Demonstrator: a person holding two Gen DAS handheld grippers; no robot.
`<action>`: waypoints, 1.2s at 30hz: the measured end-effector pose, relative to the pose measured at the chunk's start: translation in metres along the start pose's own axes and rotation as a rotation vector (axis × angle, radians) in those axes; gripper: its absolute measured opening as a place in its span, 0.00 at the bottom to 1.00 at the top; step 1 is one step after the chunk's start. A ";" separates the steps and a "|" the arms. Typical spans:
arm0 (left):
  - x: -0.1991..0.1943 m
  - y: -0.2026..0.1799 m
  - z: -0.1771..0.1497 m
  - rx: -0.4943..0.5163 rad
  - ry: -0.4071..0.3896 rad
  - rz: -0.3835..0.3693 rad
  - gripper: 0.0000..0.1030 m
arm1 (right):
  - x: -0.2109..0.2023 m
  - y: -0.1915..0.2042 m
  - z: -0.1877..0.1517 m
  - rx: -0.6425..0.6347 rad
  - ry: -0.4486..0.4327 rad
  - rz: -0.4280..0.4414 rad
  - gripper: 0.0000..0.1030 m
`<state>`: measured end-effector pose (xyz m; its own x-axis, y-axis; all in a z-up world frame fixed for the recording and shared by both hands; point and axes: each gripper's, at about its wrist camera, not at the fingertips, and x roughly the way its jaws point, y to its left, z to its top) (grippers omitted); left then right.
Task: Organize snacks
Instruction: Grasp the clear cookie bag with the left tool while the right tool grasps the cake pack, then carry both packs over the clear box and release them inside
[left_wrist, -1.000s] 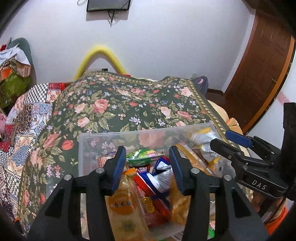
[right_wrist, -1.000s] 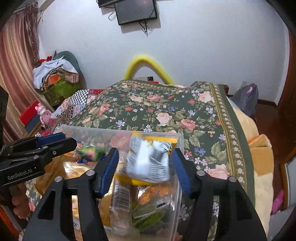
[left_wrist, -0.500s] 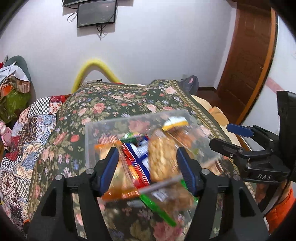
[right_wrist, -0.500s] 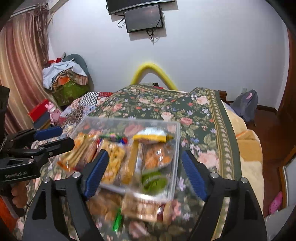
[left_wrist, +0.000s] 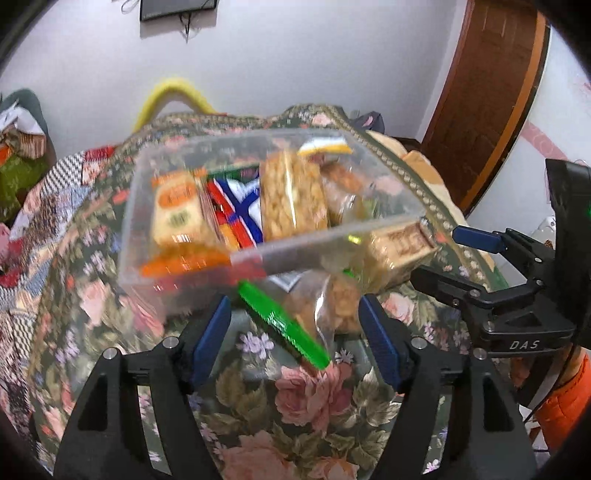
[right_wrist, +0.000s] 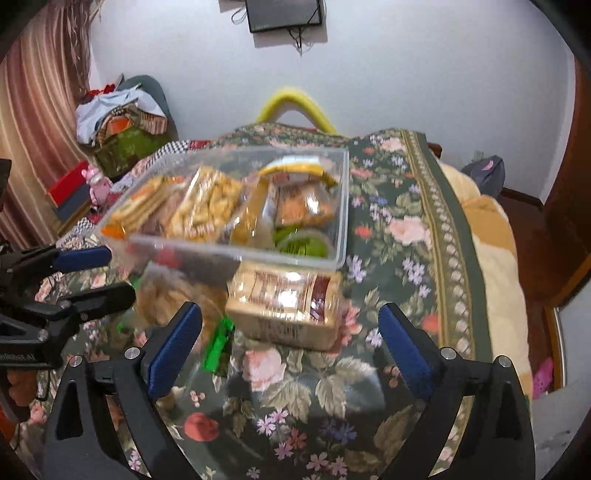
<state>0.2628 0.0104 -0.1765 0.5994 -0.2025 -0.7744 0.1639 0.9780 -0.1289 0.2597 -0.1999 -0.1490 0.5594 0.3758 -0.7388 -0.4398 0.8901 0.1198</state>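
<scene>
Bin (left_wrist: 258, 258) now farther off, packets (right_wrist: 284, 306) spilled before it; left gripper (left_wrist: 295, 325), right gripper (right_wrist: 291, 332) opening, empty, earlier closer-set.

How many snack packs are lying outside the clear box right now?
3: a tan cracker pack, a clear bag left of it, a green pack. Others may be hidden.

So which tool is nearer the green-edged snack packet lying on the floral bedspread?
Left. The green-edged snack packet lies between the opening left tool fingers; the right tool sits further right, by the boxed biscuits.
</scene>
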 end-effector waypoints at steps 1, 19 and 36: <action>0.005 0.000 -0.001 -0.008 0.005 0.005 0.69 | 0.003 0.001 -0.002 0.002 0.007 0.000 0.93; 0.037 0.014 -0.001 -0.052 -0.048 -0.084 0.71 | 0.036 0.005 -0.004 0.038 0.065 0.019 0.79; -0.012 -0.002 -0.016 0.031 -0.089 -0.036 0.24 | 0.004 0.008 -0.007 0.031 0.009 0.037 0.74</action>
<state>0.2425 0.0113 -0.1763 0.6599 -0.2424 -0.7112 0.2102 0.9683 -0.1349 0.2533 -0.1927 -0.1561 0.5367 0.4067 -0.7392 -0.4383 0.8831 0.1676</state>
